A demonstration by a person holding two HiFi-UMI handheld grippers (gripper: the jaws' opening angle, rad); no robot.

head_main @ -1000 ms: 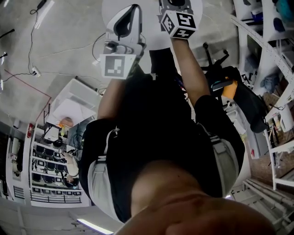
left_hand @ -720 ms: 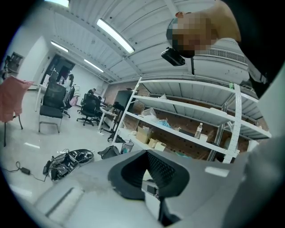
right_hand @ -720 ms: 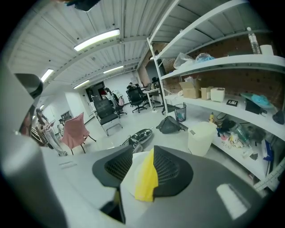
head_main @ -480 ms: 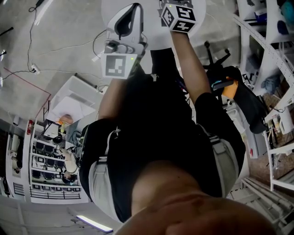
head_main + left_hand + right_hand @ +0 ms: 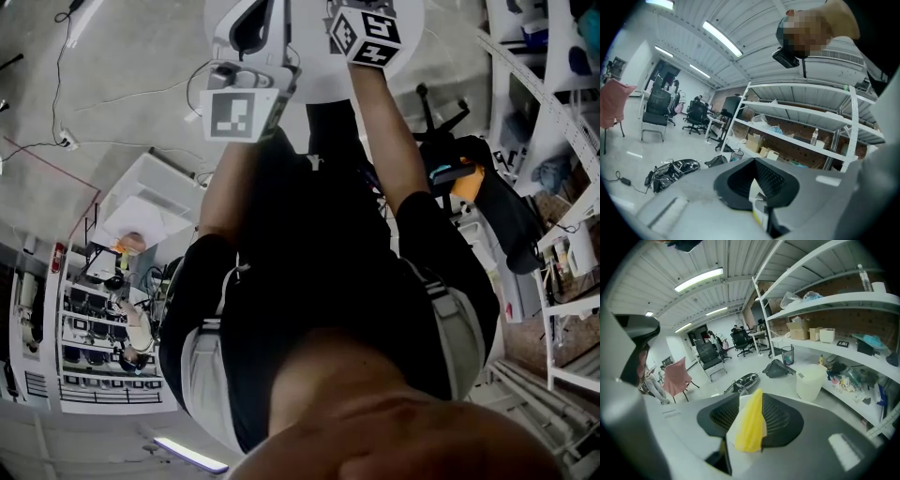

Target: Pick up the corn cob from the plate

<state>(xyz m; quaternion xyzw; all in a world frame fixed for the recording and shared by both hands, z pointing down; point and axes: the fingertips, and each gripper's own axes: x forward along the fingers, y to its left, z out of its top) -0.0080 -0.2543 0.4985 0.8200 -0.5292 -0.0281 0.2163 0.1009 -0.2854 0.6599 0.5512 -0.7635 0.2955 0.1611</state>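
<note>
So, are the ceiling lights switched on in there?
On: the ceiling light strips glow bright white in both gripper views.

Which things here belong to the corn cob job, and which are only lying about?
For the job: right gripper, jaws just opened further, yellow tapered piece between them, maybe the corn cob; left gripper; no plate visible.
Lying about: shelves, office chairs, white bin, black bag.

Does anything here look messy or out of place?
A slumped black bag lies on the pale floor near the foot of the white metal shelving, and a black heap of gear with loose cables sprawls close by. Both sit in the open, not stowed.
</note>
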